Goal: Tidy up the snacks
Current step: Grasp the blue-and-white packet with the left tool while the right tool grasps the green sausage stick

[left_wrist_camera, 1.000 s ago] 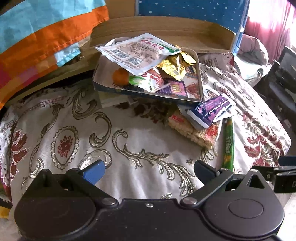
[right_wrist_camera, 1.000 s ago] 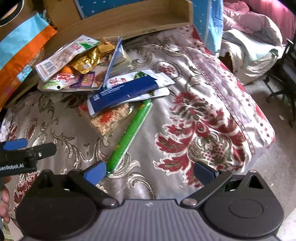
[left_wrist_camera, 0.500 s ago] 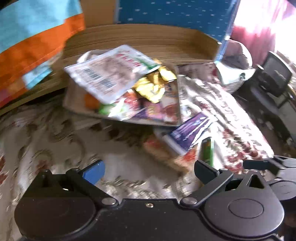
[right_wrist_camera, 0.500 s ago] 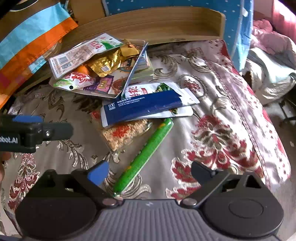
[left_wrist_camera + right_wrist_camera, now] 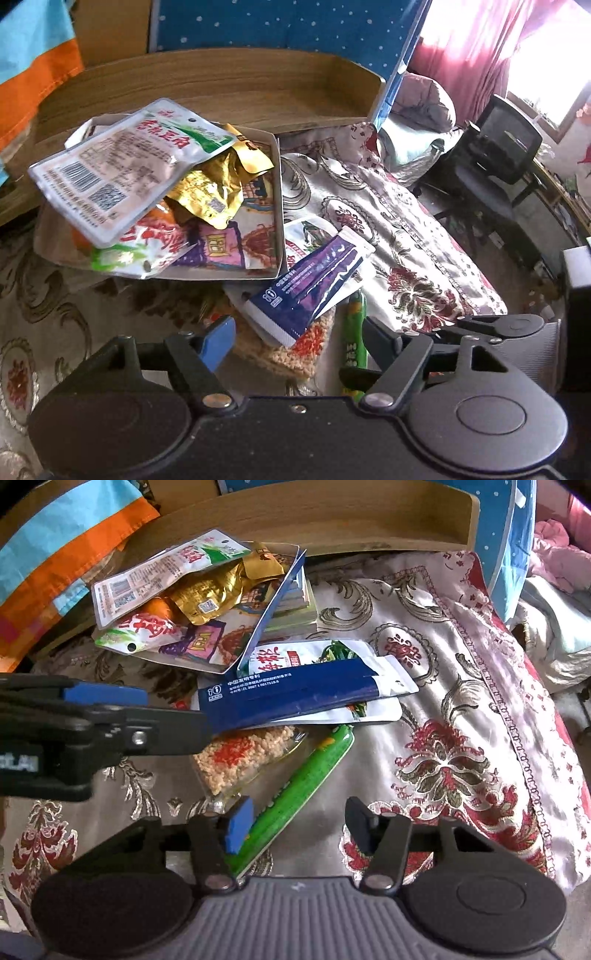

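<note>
Shallow cardboard box (image 5: 277, 206) sits on the bedspread (image 5: 388, 221) in front of a curved wooden tray (image 5: 258, 85). The box is heaped with snack packs: large white pouch with barcode (image 5: 122, 166) on top, crumpled gold wrappers (image 5: 210, 192) under its right edge, a red-and-green pouch (image 5: 147, 247) at the near side, an orange item partly hidden below. In the right wrist view the box's near wall (image 5: 273, 609) stands tilted up, blue on its outer face.

Loose snacks lie just outside the box on the bedspread: a blue sachet (image 5: 295, 698) on top of a white pouch with red lettering (image 5: 314, 657), a clear-wrapped rice crisp bar (image 5: 240, 757) under the sachet's left end, and a green stick snack (image 5: 306, 775) lying diagonal beside the bar, touching it.

Left hand-held gripper (image 5: 295, 332) has just been closing but is still unclenched; the rice crisp bar and sachet corner lie in the gap, pads not pressing on them. In the right wrist view it reaches in from the left, tip just beside the sachet's end.

Right hand-held gripper (image 5: 299, 827) has just been closing too, jaws partly apart. The near end of the green stick runs between them, close against the blue pad (image 5: 240, 823); cannot tell if they touch, no clamp seen.
</note>
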{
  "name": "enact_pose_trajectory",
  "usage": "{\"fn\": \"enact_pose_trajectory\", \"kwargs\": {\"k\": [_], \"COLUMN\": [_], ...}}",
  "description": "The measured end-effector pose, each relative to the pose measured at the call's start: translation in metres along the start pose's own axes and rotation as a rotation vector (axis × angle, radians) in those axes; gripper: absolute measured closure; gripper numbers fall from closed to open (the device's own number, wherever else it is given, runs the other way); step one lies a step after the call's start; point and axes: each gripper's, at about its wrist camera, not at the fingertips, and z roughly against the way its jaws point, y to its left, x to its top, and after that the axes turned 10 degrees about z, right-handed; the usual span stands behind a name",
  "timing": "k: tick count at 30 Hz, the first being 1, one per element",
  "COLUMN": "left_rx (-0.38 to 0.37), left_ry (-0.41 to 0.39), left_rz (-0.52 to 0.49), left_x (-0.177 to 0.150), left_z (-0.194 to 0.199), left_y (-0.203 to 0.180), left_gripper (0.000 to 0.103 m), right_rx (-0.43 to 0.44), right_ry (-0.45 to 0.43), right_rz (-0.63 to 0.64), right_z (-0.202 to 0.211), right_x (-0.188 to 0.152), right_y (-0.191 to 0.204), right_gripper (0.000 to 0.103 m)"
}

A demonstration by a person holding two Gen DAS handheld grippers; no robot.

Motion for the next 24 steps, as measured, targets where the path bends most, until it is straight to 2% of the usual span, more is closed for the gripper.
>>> {"fn": "enact_pose_trajectory", "kwargs": {"k": [3, 5, 7, 11, 19, 24], "left_rx": [-0.005, -0.014, -0.026, -0.024, -0.048, -0.054], "left_ry": [0.002, 0.007, 0.014, 0.024, 0.050, 0.044], "left_rz": [0.017, 0.040, 0.061, 0.082, 0.118, 0.151], "left_x": [0.001, 0.003, 0.004, 0.004, 0.003, 0.006], "left_z": [-0.009, -0.015, -0.021, -0.029, -0.036, -0.040], "left_y": [0.002, 0.003, 0.004, 0.002, 0.000, -0.002], "left_gripper": [0.026, 0.034, 0.043, 0.055, 0.056, 0.049], "right_rx": [0.023, 0.036, 0.046, 0.042, -0.041, -0.077], "right_ry": [-0.003, -0.006, -0.002, 0.012, 0.026, 0.019], "right_rz": [0.009, 0.021, 0.021, -0.011, -0.064, -0.075], "right_z": [-0.002, -0.001, 0.000, 0.004, 0.016, 0.021], "right_x": [0.000, 0.000, 0.001, 0.002, -0.002, -0.005], "right_y": [-0.001, 0.000, 0.001, -0.005, -0.022, -0.027], "right_gripper": [0.048, 0.057, 0.061, 0.065, 0.072, 0.076]}}
